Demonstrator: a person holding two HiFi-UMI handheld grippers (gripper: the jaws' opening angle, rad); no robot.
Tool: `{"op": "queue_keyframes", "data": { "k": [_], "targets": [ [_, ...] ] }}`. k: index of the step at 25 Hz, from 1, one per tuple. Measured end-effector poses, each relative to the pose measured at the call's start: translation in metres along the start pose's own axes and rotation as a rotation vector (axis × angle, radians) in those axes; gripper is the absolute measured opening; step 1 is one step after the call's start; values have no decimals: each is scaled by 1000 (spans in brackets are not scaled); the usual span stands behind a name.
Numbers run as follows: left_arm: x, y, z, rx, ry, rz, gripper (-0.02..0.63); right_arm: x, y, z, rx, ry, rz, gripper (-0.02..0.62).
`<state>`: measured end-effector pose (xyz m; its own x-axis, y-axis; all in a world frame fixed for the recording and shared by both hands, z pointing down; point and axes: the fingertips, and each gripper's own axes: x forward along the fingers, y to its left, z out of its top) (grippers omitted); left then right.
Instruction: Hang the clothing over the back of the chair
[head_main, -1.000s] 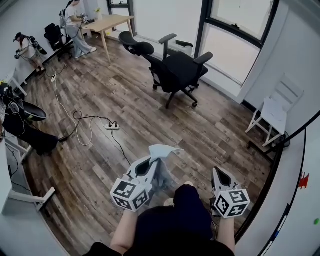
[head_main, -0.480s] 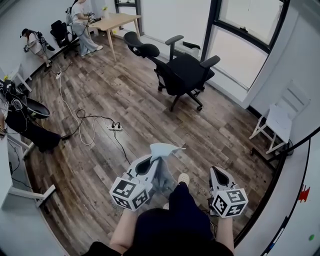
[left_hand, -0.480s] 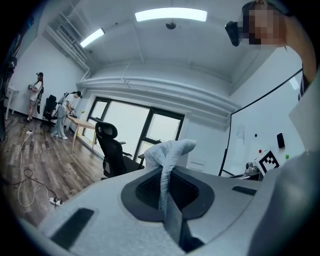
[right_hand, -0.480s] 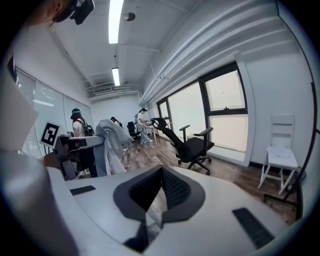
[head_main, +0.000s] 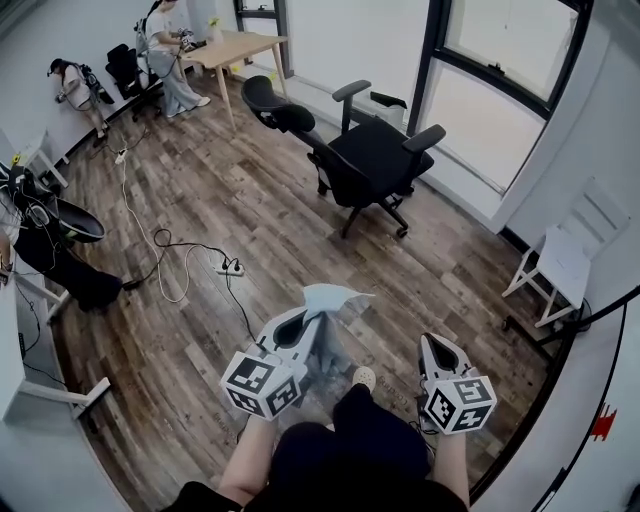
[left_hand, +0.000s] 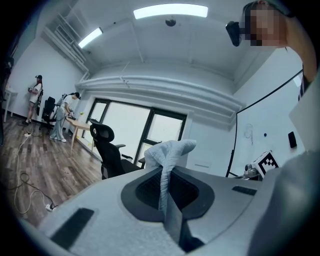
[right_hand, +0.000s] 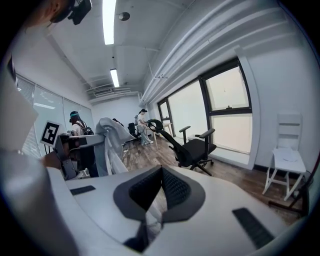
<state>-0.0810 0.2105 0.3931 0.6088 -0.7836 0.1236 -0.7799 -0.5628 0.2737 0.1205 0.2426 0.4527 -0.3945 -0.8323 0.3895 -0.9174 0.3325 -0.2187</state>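
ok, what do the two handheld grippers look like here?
The left gripper and right gripper match: pale grey moulded shells tapering to the jaws, black textured pads inside. Each carries a white cube with black square markers at the rear. No cables visible; forearms unsleeved.

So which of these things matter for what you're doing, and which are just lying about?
In the job: clothing, left gripper, right gripper, black office chair.
Just lying about: wooden table, white chair, power strip.

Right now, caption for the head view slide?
Left gripper pinches pale clothing; right gripper alongside; black office chair ahead.
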Motion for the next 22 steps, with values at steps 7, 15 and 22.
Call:
{"op": "queue_keyframes", "data": {
  "k": [7, 15, 22],
  "targets": [
    [58, 15, 13, 3, -6, 20, 15, 43, -41, 25, -4, 14, 31, 2],
    [108, 25, 24, -1, -14, 39, 15, 84, -76, 49, -9, 12, 64, 2],
    [146, 28, 34, -3, -32, 40, 15, 109, -102, 61, 0, 10, 75, 2]
  ]
}}
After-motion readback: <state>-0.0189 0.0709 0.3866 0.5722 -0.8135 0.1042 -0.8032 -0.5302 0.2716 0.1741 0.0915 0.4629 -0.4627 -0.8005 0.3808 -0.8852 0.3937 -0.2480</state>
